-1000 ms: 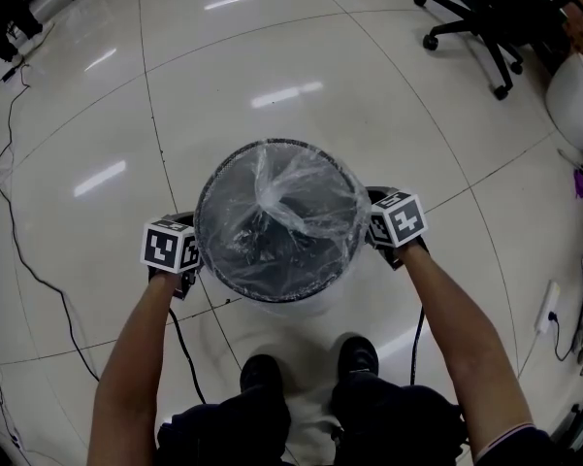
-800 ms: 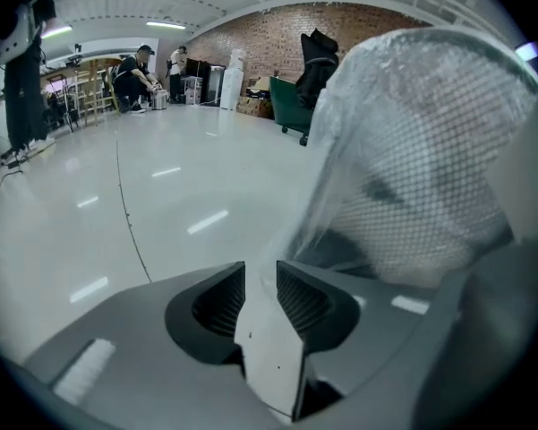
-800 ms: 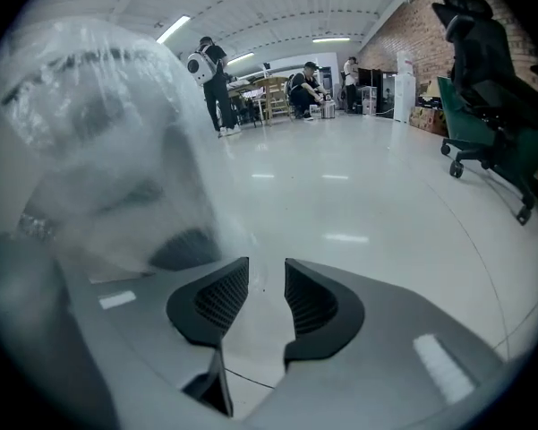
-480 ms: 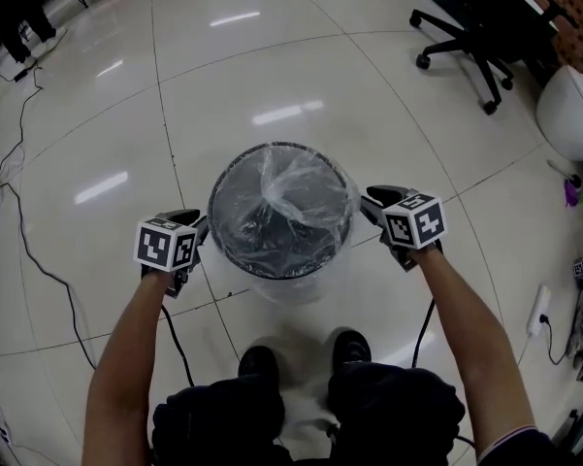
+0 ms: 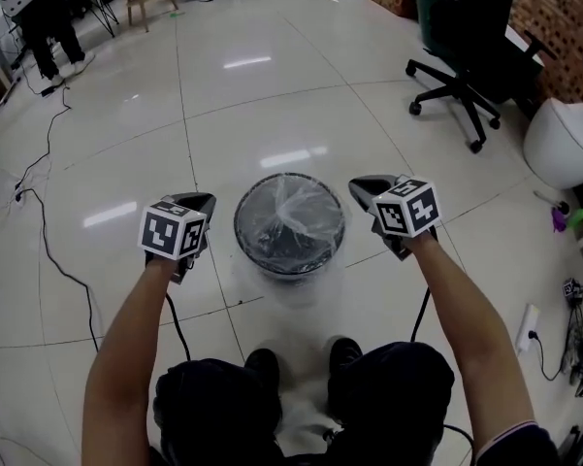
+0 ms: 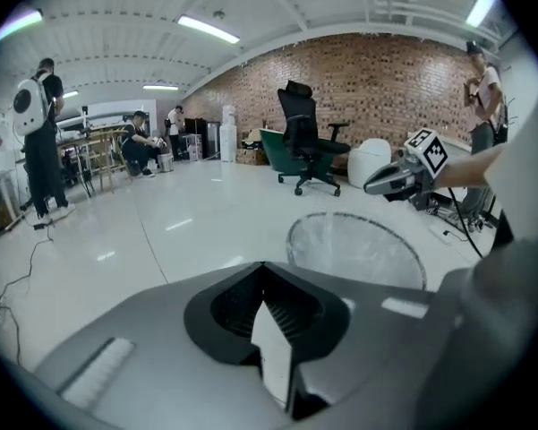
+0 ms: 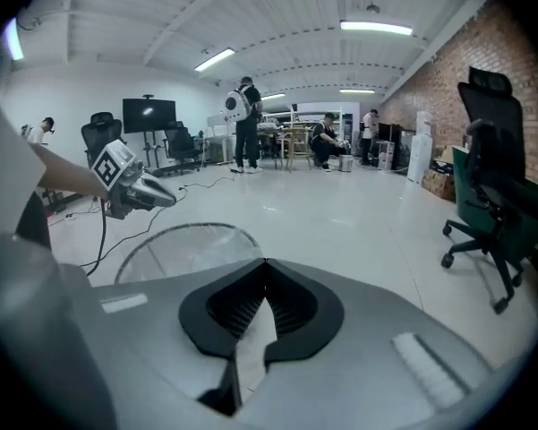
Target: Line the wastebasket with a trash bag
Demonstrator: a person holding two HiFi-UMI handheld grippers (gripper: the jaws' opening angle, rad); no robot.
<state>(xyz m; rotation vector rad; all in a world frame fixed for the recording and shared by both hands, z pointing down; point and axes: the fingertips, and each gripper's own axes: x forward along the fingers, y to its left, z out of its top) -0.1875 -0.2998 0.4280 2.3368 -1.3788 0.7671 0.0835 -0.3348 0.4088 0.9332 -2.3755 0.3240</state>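
Note:
A round dark wastebasket [image 5: 289, 260] stands on the floor in front of my feet. A clear trash bag [image 5: 301, 207] lines it, stretched over the rim and bunched up in the middle. My left gripper [image 5: 206, 202] hangs in the air to the left of the rim, shut and empty. My right gripper [image 5: 359, 187] hangs to the right of the rim, also shut with nothing in it. The left gripper view shows shut jaws [image 6: 262, 264] above the bagged basket [image 6: 354, 249]. The right gripper view shows the same, shut jaws [image 7: 266, 261] over the basket [image 7: 192, 245].
A black office chair [image 5: 466, 56] and a white rounded object [image 5: 563, 144] stand at the far right. Cables [image 5: 48, 250] run across the floor on the left. A power strip [image 5: 526, 330] lies at the right. People [image 6: 36, 141] stand far off.
Both grippers have risen from beside the basket's rim and now hang well above the floor. Their jaws have closed. The basket looks smaller and farther below.

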